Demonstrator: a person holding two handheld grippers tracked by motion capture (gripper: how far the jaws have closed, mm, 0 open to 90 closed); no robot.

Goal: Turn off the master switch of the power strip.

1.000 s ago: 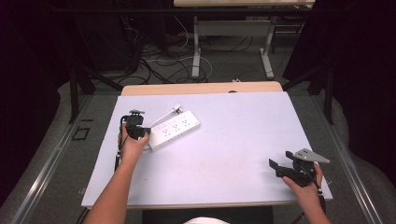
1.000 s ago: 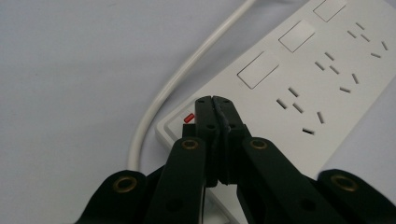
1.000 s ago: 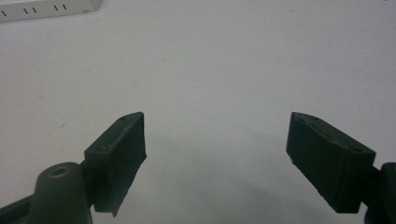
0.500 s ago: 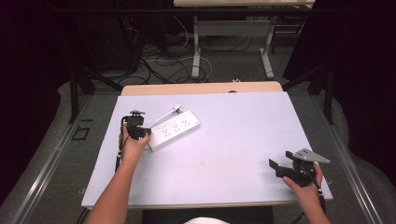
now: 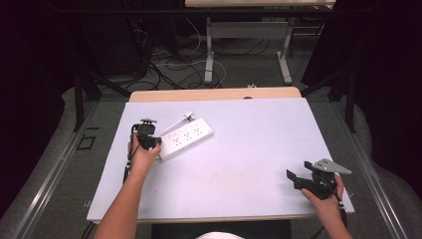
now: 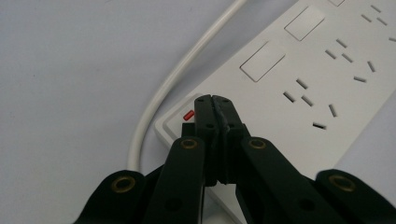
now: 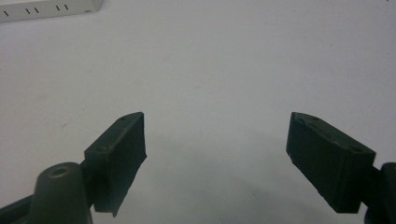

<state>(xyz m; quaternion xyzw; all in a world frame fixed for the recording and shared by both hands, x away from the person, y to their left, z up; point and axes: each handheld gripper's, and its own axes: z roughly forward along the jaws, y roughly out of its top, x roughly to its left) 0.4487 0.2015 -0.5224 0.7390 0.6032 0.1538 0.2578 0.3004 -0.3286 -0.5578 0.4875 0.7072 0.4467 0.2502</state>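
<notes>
While the power strip lies diagonally, its corded end is pressed by the closed, empty left gripper. The right gripper is held wide open, empty.

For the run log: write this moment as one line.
left gripper: shut, tips on power strip end by its red switch | right gripper: open, idle above table | strip cable: lying loose

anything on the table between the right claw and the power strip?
Nothing: high view shows bare table between the right claw and the power strip.
</notes>
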